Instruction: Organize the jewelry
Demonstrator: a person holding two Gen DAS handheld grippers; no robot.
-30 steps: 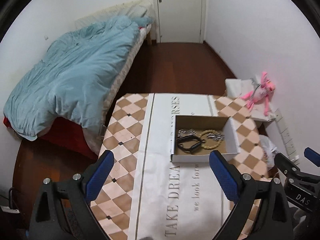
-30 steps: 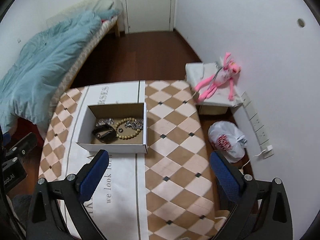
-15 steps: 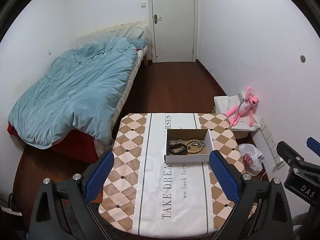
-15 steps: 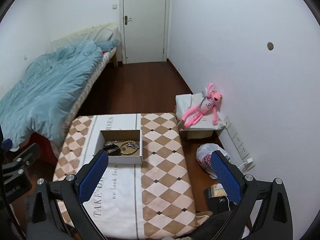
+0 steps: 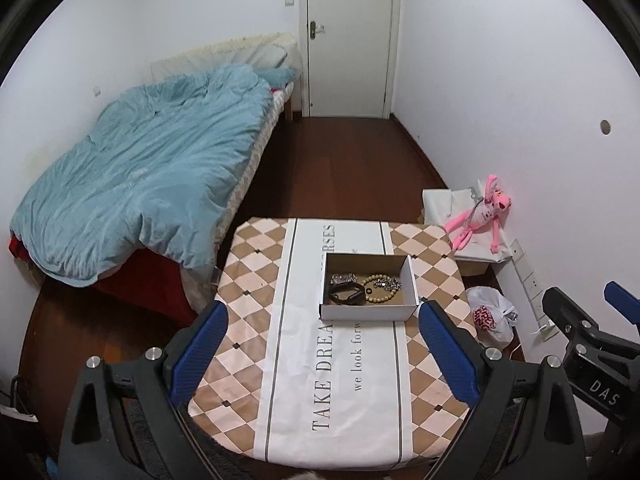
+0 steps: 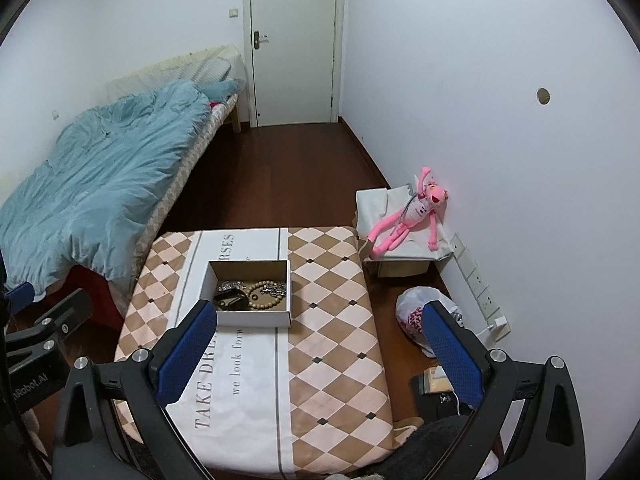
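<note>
Table (image 5: 248,344) under a checked cloth carries an open cardboard box (image 5: 368,313) that gathers the jewelry: bead bracelet (image 5: 378,290), black band (image 5: 346,293), silver chain (image 5: 343,278). Left gripper (image 5: 322,354) and right gripper (image 6: 316,356) hover above, released and empty.

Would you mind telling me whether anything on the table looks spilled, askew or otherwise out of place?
Nothing stands out. The white box sits flat on the table runner, with the bead bracelet, black band and silver chains all inside it, heaped together rather than sorted. No jewelry shows outside the box.
</note>
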